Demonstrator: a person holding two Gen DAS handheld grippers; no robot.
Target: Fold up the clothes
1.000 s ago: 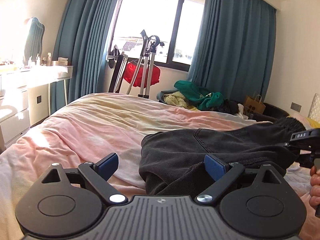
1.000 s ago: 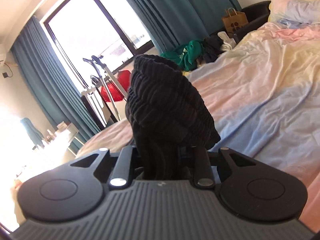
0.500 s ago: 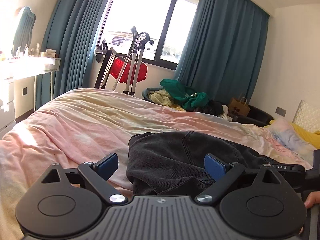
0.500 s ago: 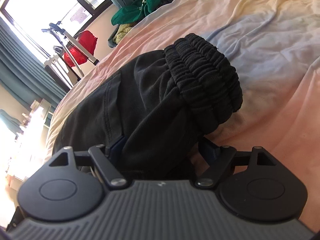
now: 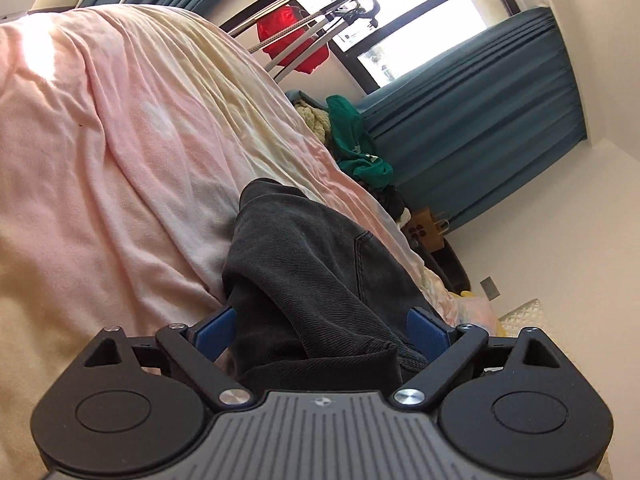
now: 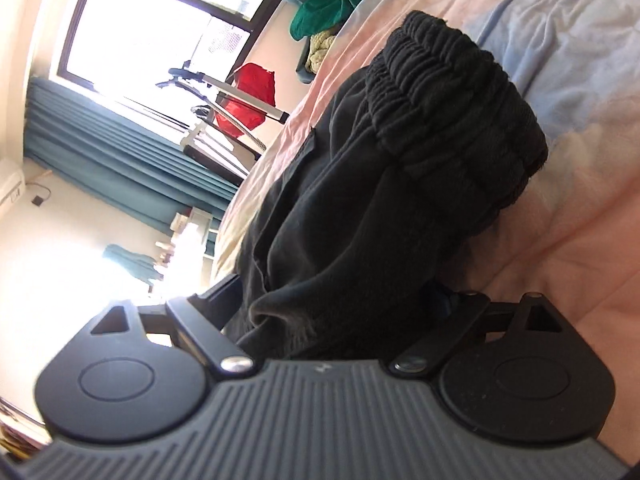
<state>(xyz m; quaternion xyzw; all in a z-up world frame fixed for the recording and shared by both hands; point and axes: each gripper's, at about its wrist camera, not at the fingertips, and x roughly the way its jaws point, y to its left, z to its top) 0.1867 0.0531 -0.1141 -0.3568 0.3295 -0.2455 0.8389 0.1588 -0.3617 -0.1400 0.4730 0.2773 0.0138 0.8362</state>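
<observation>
On the bed (image 5: 120,152), over its pink, cream and pale-blue sheet, lies a pair of dark grey trousers (image 5: 320,264), folded into a thick bundle. Its long axis runs from the left gripper (image 5: 320,328) at one end to the right gripper (image 6: 336,304) at the other, where the ribbed elastic waistband (image 6: 452,92) bulges up and faces the pillow side of the bed. Both grippers sit low at the cloth. The left jaws stand wide apart, blue pads either side of the fabric, not pinching it. The right jaws have just been opening and now stand spread, the trousers lying loose between them. Beyond the bed a drying rack (image 5: 304,12) with a red garment stands by the window.
</observation>
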